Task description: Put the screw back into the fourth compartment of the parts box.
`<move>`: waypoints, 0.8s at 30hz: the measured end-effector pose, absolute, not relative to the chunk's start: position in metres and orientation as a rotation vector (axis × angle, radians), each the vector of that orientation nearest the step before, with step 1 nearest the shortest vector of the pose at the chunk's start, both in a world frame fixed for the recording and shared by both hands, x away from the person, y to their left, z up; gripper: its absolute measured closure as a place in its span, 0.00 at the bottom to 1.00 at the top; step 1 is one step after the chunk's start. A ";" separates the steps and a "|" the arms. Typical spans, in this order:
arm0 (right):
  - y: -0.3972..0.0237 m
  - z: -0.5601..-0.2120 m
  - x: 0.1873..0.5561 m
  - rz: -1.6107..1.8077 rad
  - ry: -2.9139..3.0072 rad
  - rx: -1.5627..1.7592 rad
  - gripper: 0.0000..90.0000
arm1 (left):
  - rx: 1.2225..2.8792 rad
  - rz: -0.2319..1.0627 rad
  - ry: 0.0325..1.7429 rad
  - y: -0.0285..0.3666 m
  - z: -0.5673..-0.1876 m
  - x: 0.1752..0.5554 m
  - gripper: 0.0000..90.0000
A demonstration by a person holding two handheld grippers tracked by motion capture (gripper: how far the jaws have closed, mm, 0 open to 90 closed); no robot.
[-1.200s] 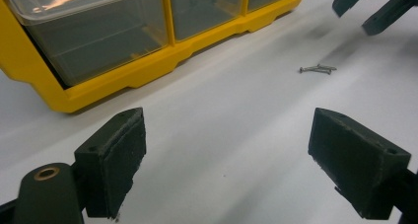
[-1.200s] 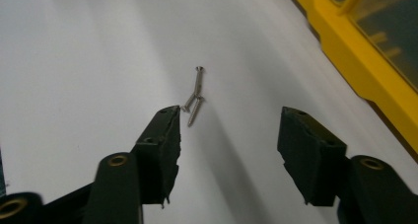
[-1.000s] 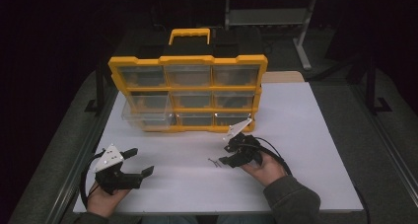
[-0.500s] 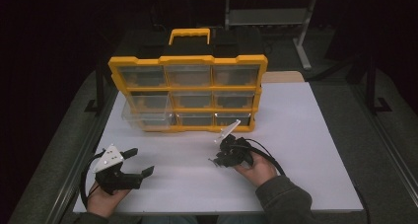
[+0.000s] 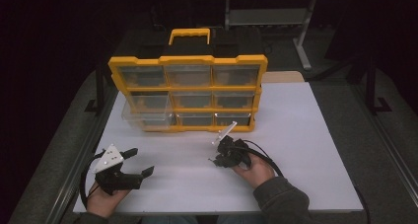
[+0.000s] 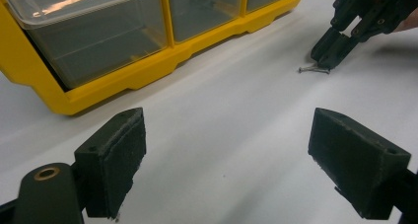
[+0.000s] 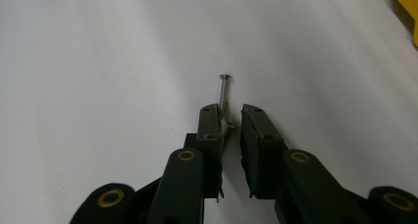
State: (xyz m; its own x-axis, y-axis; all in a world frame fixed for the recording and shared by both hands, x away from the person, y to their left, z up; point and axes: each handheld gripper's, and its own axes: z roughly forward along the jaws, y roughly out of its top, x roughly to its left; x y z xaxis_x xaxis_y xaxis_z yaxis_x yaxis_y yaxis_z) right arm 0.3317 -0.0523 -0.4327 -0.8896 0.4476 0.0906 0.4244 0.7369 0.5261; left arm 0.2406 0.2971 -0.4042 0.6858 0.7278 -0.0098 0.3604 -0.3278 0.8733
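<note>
- Screw [image 7: 224, 94] lies flat on the white surface [image 5: 305, 135], roughly in the middle, toward five o'clock from the organizer's front edge; seen from the left tongs' view it is a small thin bit of metal [image 6: 313, 70] right at the tip of the other tool.
- Yellow organizer box [image 5: 188, 93] with clear drawers stands at twelve o'clock on the surface, its handle [image 5: 189, 35] on top; one clear drawer [image 5: 148, 116] at its lower left sticks out toward the person.
- Nothing lies between the screw and either tool; the organizer is near but apart from it.
- Right tongs [image 5: 217, 160] have just been closing, and their jaws now stand narrow, a slim gap left. The screw's lower end sits in that gap, against the left jaw as the right gripper view shows it, its head pointing away at twelve o'clock. I cannot tell whether both pads press it.
- Left tongs [image 5: 140, 161] rest at seven o'clock on the surface, jaws wide apart, holding nothing, well clear of the screw.
</note>
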 end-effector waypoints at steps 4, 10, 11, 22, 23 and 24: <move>-0.050 -0.433 0.329 0.834 2.865 0.707 0.92 | 1.942 0.484 0.843 0.297 -0.404 0.241 0.16; -0.052 -0.433 0.330 0.838 2.854 0.715 0.97 | 1.937 0.484 0.843 0.297 -0.404 0.240 0.16; -0.052 -0.433 0.330 0.838 2.854 0.715 0.97 | 1.938 0.484 0.842 0.297 -0.404 0.240 0.16; -0.059 -0.420 0.333 0.909 2.893 0.697 0.97 | 1.940 0.483 0.839 0.297 -0.404 0.240 0.16; -0.059 -0.420 0.333 0.909 2.893 0.697 0.97 | 1.940 0.483 0.839 0.297 -0.404 0.240 0.16; -0.060 -0.417 0.333 0.912 2.894 0.690 0.97 | 1.940 0.483 0.839 0.297 -0.404 0.240 0.16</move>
